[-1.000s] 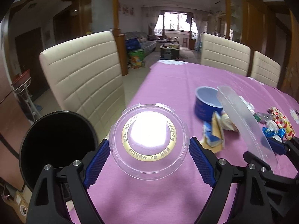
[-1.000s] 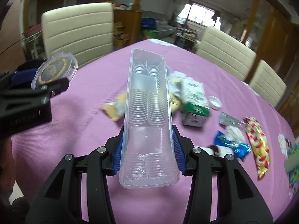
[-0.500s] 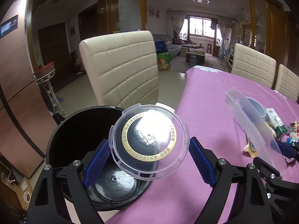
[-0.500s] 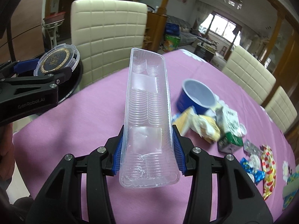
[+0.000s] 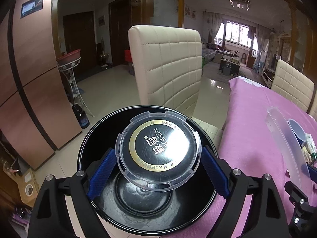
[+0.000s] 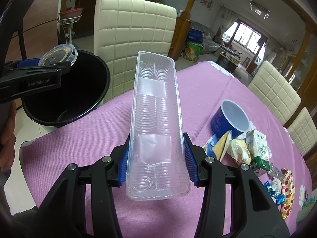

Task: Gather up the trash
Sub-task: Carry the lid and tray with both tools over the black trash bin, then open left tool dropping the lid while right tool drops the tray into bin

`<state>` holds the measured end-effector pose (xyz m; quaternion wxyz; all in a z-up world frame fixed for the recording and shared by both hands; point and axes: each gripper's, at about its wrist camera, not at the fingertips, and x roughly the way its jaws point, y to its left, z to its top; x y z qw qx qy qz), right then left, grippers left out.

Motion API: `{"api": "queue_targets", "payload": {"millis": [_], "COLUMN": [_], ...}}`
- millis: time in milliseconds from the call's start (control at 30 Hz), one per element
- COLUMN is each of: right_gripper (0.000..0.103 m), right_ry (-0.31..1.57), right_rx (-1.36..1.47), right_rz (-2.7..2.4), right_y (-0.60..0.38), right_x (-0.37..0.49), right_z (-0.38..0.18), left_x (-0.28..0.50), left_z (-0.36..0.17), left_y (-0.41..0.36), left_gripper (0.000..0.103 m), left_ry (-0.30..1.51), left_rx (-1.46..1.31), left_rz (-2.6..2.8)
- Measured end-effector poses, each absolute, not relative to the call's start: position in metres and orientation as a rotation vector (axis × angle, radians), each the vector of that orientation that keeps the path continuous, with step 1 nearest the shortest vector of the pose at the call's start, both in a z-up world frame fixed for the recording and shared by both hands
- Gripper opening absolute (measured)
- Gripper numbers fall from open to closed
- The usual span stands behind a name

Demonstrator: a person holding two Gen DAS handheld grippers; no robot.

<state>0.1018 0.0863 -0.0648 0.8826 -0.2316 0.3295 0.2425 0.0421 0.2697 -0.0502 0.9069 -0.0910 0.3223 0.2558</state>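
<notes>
The left claw (image 5: 158, 163) is clenched on a round clear plastic lid with a black and gold printed centre (image 5: 158, 152), its blue ribbed pads (image 5: 102, 170) pressing the lid's rim from 9 and 3 o'clock so the thin disc sits almost flat. It hangs directly over the mouth of the glossy black round plastic trash bin (image 5: 95, 138), whose smooth bare bottom shows beneath at 6 o'clock; holding it there looks meant to let the lid fall straight in once the pads part. The right claw (image 6: 156, 158) grips a long clear ribbed plastic biscuit tray (image 6: 155, 123) across its narrow width near the back end, so the flimsy trough juts forward toward 12 o'clock above the surface covered in pink-purple cloth (image 6: 89, 138), probably waiting its turn at the bin at 10 o'clock. More trash lies at 3 o'clock on the cloth: a blue paper cup tipped on its side (image 6: 230, 119), a green and white carton (image 6: 257, 150) and crinkled foil candy wrappers (image 6: 285, 188). A cream quilted leather chair (image 5: 170, 67) stands just behind the bin.
</notes>
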Motion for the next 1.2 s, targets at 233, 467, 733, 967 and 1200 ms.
{"api": "queue_targets", "payload": {"millis": [233, 467, 733, 967, 1200], "right_gripper": [0.049, 0.050, 0.052, 0.088, 0.087], "right_ry": [0.679, 0.682, 0.701, 0.724, 0.677], "right_rx": [-0.495, -0.496, -0.470, -0.326, -0.399], "right_rz": [0.535, 0.637, 0.827, 0.914, 0.767], "right_y": [0.099, 0.130, 0.183, 0.194, 0.164], "right_x": [0.099, 0.095, 0.094, 0.102, 0.104], "right_z": [-0.064, -0.059, -0.056, -0.044, -0.050], "left_x": [0.035, 0.025, -0.006, -0.020, -0.006], "left_z": [-0.056, -0.052, -0.036, -0.035, -0.038], "left_y": [0.278, 0.295, 0.327, 0.348, 0.323], "left_gripper": [0.091, 0.094, 0.094, 0.094, 0.094], "left_ry": [0.642, 0.630, 0.560, 0.564, 0.588], "left_rx": [-0.236, -0.242, -0.260, -0.277, -0.221], "left_rz": [0.530, 0.622, 0.840, 0.888, 0.811]}}
